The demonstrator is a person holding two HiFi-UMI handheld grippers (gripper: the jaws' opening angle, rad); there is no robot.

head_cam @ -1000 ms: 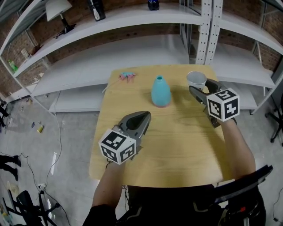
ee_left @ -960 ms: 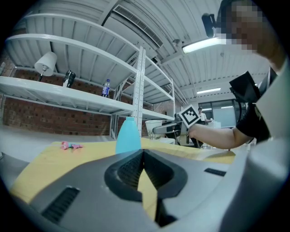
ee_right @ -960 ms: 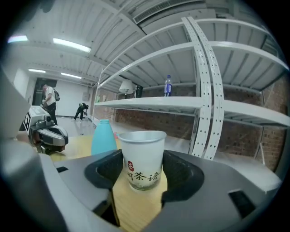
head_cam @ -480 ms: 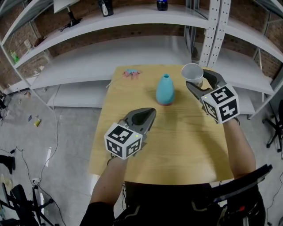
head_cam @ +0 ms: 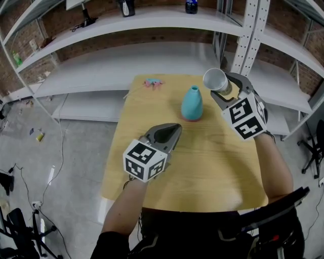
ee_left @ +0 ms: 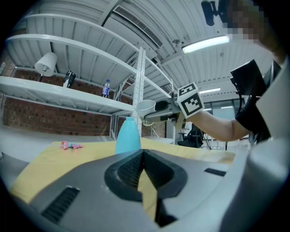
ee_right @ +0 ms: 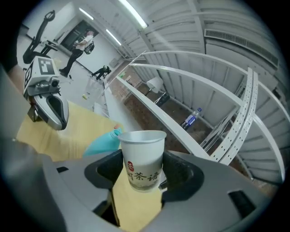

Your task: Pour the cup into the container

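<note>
One wooden bench [head_cam: 202,167] is set in front of white shelves [head_cam: 152,55], and a perforated white post [head_cam: 251,30] rises just behind its far right corner. One teal container [head_cam: 192,103] is stood upright near the far middle of the bench, and one small pink item [head_cam: 152,82] is left by the far edge, well apart from it. One white paper cup [head_cam: 214,79] is clamped at its lower half between the jaws of the right tool [head_cam: 225,88]; it is held off the bench, up and to the right of the container, tipped with its mouth turned towards the container's side. Nothing is placed between cup and container. The left tool [head_cam: 176,128] is held over the near middle of the bench with its jaws brought together on nothing, pointed at the container. Two bottles [head_cam: 191,6] are counted on the upper shelf, one blue and one dark, both cut off by the top edge in the head view; one lamp [ee_left: 46,63] is seen there from the left gripper view. The cup's contents cannot be made out, and its printed characters are too small to be read.
</note>
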